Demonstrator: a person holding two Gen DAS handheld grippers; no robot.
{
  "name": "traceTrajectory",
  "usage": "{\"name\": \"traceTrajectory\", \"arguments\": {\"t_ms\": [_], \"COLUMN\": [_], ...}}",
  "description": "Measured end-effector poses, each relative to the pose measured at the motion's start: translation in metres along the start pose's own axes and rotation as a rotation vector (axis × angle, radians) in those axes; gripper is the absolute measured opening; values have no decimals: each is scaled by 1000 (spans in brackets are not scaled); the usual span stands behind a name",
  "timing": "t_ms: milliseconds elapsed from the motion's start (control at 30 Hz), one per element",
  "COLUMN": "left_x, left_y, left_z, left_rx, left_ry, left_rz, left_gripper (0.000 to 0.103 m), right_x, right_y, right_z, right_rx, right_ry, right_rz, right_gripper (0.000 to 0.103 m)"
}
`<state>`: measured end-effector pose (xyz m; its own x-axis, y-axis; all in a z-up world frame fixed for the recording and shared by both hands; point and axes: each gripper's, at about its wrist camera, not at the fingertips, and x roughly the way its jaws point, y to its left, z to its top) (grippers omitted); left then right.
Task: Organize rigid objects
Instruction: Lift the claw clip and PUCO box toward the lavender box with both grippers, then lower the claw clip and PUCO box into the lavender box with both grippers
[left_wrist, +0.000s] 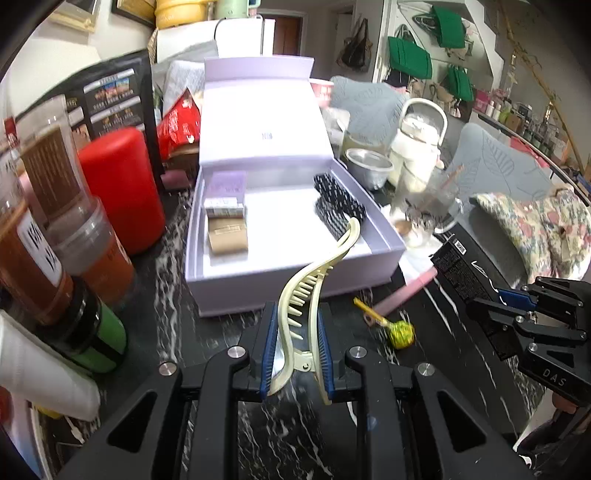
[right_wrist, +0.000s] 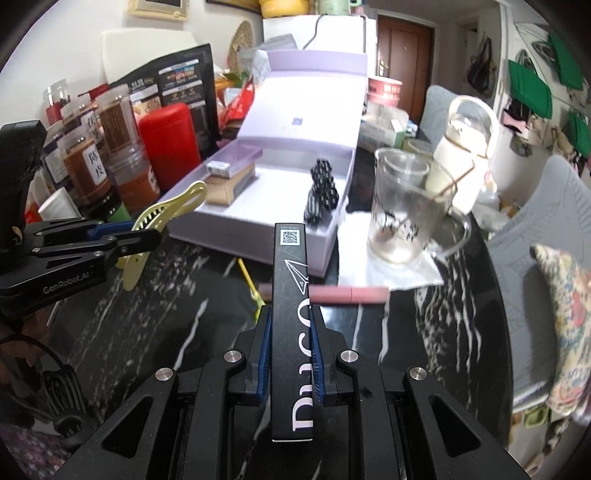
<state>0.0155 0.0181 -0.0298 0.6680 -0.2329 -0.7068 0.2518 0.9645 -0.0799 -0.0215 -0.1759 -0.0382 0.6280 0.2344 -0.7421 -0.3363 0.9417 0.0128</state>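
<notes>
My left gripper (left_wrist: 295, 323) is shut on the hinge end of a cream hair clip (left_wrist: 317, 273), which is lifted off the black marble table (left_wrist: 207, 332); its curved tip points toward the open lilac box (left_wrist: 258, 291). My right gripper (right_wrist: 290, 314) is shut on a slim black carton (right_wrist: 290, 280) with a QR code, held above the table just in front of the lilac box (right_wrist: 258, 243). From the right wrist view, the left gripper (right_wrist: 147, 236) and the clip (right_wrist: 173, 203) show at the left. Black dotted hair clips (left_wrist: 338, 206) and small boxes (left_wrist: 226, 221) lie inside the lilac box.
A red canister (left_wrist: 122, 192) and brown jars (left_wrist: 55, 206) crowd the left side. A glass mug (right_wrist: 406, 206) and a white bottle (right_wrist: 465, 147) stand right of the box. A pink stick (right_wrist: 351, 294) and a yellow lollipop (left_wrist: 400, 334) lie on the table before it.
</notes>
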Motion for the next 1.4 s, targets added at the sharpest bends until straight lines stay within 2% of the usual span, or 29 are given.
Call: {"name": "traceTrajectory", "arguments": {"t_ms": [633, 1067, 1400], "left_x": [-7, 22, 50], "left_y": [14, 26, 46], "left_z": [65, 110, 139], "left_rx": [-32, -38, -74], "left_ry": [-131, -178, -184], "left_rz": [18, 33, 64], "left_gripper": [21, 21, 21], "right_x": [5, 35, 66], "right_y": [-9, -16, -20], "right_z": [61, 113, 151], "right_rx": [-25, -44, -33], "right_ry": [-59, -88, -111], "right_rz": [-6, -38, -11], "right_gripper": [18, 18, 18]}}
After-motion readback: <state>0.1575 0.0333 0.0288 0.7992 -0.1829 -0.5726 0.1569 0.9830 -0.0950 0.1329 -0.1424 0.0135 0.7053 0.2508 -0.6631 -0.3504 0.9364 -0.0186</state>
